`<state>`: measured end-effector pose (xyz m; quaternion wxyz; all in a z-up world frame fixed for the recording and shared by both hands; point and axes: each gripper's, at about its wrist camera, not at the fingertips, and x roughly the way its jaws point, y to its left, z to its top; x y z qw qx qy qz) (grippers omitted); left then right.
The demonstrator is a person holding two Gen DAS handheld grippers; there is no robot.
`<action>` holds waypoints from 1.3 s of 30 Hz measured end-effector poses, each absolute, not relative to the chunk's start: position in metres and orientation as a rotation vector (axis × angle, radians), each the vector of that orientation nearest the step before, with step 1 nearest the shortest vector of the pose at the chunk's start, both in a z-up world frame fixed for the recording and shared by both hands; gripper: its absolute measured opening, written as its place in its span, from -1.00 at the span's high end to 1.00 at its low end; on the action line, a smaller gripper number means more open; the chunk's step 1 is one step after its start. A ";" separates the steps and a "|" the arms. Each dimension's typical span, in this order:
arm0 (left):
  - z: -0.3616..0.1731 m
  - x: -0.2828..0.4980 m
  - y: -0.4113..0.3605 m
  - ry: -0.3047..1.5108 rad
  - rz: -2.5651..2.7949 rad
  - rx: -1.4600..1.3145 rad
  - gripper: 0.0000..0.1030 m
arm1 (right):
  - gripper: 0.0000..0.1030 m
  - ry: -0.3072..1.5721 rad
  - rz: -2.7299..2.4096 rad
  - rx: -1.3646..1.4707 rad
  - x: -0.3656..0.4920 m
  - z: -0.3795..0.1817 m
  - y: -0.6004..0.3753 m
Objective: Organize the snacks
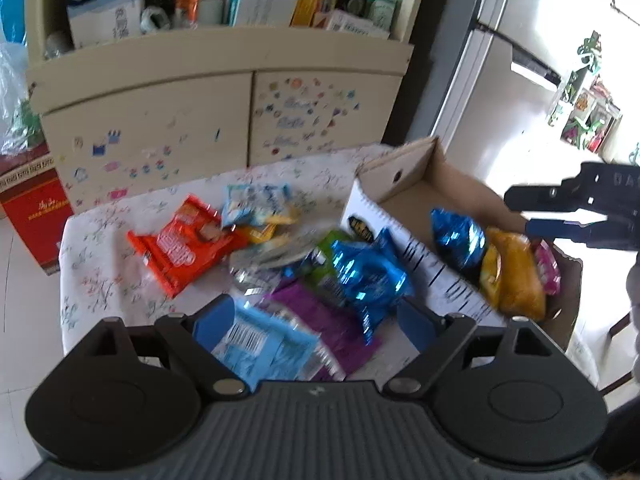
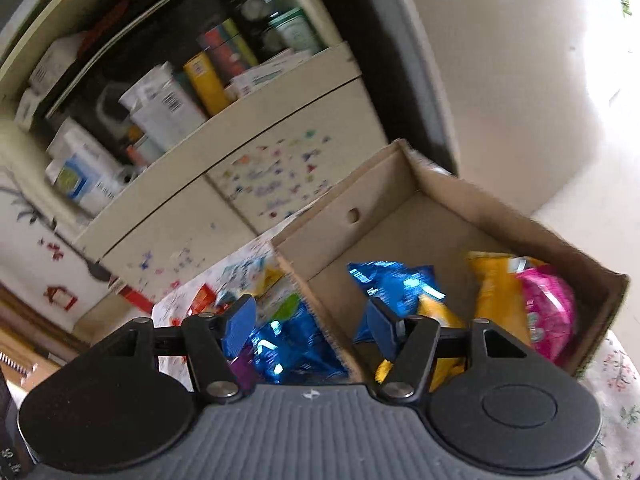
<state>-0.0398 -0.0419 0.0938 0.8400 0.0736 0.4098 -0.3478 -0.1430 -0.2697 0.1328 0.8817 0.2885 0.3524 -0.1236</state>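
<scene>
Your box [image 2: 404, 232] is open on top, and its far half has a bare floor, so you can go down there freely. The near half is filled by a blue bag [image 2: 394, 280], a yellow bag [image 2: 496, 292] and a pink bag [image 2: 548, 308], close together. The left wall [image 1: 404, 236] of the box stands between it and the snack pile [image 1: 280, 256] on the table [image 1: 100, 272]. Behind the table the cabinet [image 1: 160, 120] closes the way.

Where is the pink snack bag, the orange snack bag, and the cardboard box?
pink snack bag [image 2: 546, 312], right wrist view, on its shiny middle.
orange snack bag [image 1: 180, 246], left wrist view, on its printed front.
cardboard box [image 2: 340, 208], right wrist view, on its far inner wall beside the hole.
</scene>
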 end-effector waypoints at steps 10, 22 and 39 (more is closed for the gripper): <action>0.051 -0.039 -0.028 0.920 -0.716 0.285 -0.71 | -0.33 0.813 -0.104 0.686 -0.126 0.116 -0.252; 0.029 -0.026 -0.030 0.966 -0.717 0.310 -0.71 | -0.33 0.913 -0.154 0.582 -0.095 0.088 -0.230; 0.017 -0.012 -0.030 0.963 -0.732 0.300 -0.71 | -0.36 0.962 -0.242 0.414 -0.059 0.060 -0.214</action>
